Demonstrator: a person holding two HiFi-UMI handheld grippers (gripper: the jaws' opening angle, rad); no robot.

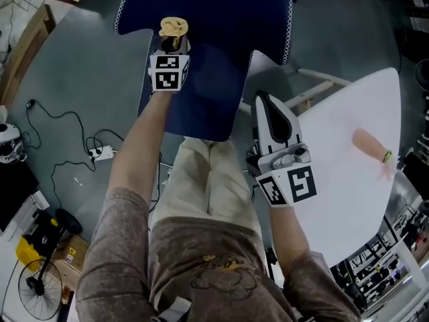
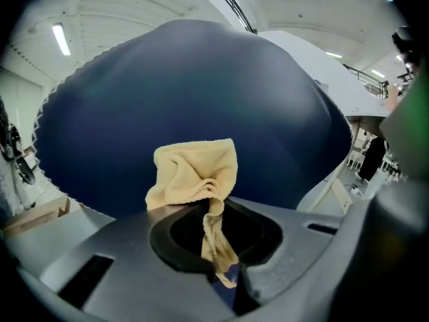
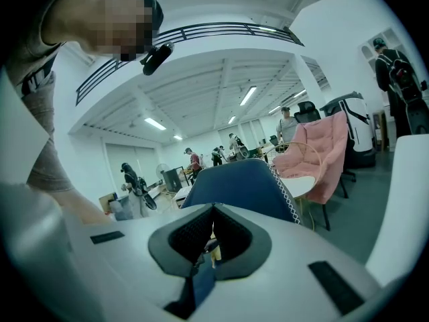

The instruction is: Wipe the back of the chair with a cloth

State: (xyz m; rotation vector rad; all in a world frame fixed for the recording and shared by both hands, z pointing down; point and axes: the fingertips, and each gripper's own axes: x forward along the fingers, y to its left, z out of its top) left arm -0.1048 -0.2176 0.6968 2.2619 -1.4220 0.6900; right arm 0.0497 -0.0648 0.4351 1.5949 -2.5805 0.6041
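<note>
The dark blue chair (image 1: 221, 39) stands in front of me, its padded back (image 2: 188, 92) filling the left gripper view. My left gripper (image 1: 173, 42) is shut on a crumpled yellow cloth (image 1: 173, 27), and the cloth (image 2: 194, 173) bunches out past the jaws (image 2: 214, 203) against the chair back near its left edge. My right gripper (image 1: 260, 98) hangs to the right of the chair, over the gap between chair and table. Its jaws are shut with nothing held. In the right gripper view the gripper (image 3: 213, 210) points at the blue chair (image 3: 238, 183).
A white table (image 1: 355, 180) stands at the right with a pinkish object (image 1: 372, 146) on it. Cables and a power strip (image 1: 100, 154) lie on the grey floor at left, with a fan (image 1: 40, 290) near the corner. A pink chair (image 3: 322, 146) and several people stand farther off.
</note>
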